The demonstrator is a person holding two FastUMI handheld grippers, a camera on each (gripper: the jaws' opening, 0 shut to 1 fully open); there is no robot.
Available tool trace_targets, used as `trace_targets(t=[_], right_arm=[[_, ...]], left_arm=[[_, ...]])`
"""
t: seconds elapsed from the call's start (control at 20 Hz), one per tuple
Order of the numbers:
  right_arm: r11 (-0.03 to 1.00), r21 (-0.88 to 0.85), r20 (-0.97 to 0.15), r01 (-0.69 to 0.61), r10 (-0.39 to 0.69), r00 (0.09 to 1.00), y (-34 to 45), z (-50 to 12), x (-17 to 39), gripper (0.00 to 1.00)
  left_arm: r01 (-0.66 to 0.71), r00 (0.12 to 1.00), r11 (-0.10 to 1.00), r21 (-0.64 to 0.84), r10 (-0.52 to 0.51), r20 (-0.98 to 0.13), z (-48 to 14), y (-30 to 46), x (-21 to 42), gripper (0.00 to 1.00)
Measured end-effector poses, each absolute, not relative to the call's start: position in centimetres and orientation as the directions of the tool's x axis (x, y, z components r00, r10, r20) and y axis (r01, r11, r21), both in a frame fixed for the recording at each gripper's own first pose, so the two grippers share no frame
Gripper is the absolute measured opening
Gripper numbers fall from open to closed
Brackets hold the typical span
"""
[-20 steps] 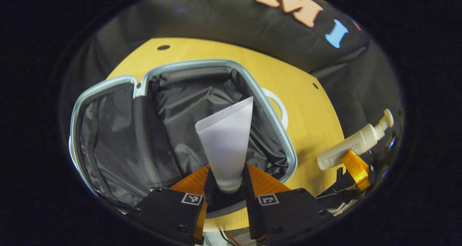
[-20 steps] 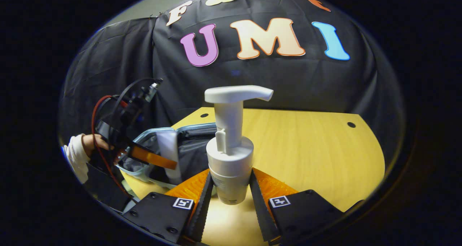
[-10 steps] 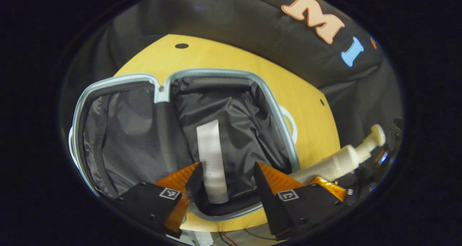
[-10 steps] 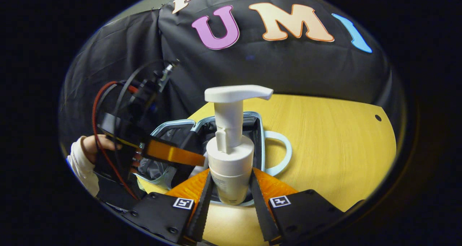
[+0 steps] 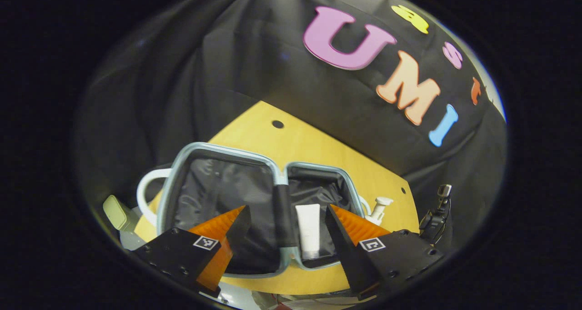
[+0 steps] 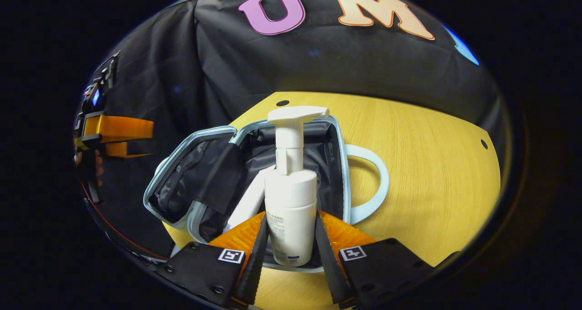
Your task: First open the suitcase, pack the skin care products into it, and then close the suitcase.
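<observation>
The suitcase lies open on the yellow table, so its top is free to reach into. A white tube lies in the right half and takes up some floor there. The pump bottle stands tall in that same half, between the right gripper's fingers, blocking the middle. The left half looks roomy, though it is dark. The table to the right of the case is bare and wide.

Both cameras look down from close by, from different sides, at the open suitcase on the tabletop.
</observation>
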State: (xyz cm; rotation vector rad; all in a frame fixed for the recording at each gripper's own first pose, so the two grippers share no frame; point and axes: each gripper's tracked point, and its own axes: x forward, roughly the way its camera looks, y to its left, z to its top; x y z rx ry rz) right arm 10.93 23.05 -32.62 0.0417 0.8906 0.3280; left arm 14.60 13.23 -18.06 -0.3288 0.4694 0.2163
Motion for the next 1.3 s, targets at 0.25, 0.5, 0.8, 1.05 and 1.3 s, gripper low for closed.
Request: trace_targets(t=[0.25,0.5,0.8,1.05,1.3], right_arm=[[0.954,0.189,-0.722,-0.233,0.296,0.625,22.8,-30.9,11.8,0.66],[0.959,0.18,-0.616,-0.218,0.282,0.735,20.0,-25.2,12.0,0.84],[0.987,0.073,-0.499,-0.146,0.163,0.851,13.6,-18.0,10.2,0.97],[1.0,-0.02,-0.482,-0.009,-0.002,0.876,7.7,-16.0,7.9,0.98],[0.994,-0.087,-0.49,0.069,-0.102,0.866,4.0,-15.2,6.2,0.98]], left_arm=[[-0.434,0.854,0.855,-0.285,0.29,-0.432,-17.9,22.0,11.6,0.96],[-0.536,0.806,0.79,-0.298,0.374,-0.458,-20.3,29.5,10.0,0.93],[-0.607,0.745,0.723,-0.332,0.372,-0.554,-26.2,34.6,10.1,0.96],[-0.615,0.731,0.687,-0.386,0.314,-0.606,-29.1,35.9,10.5,0.95],[-0.614,0.745,0.637,-0.465,0.274,-0.608,-30.2,35.9,11.0,0.59]])
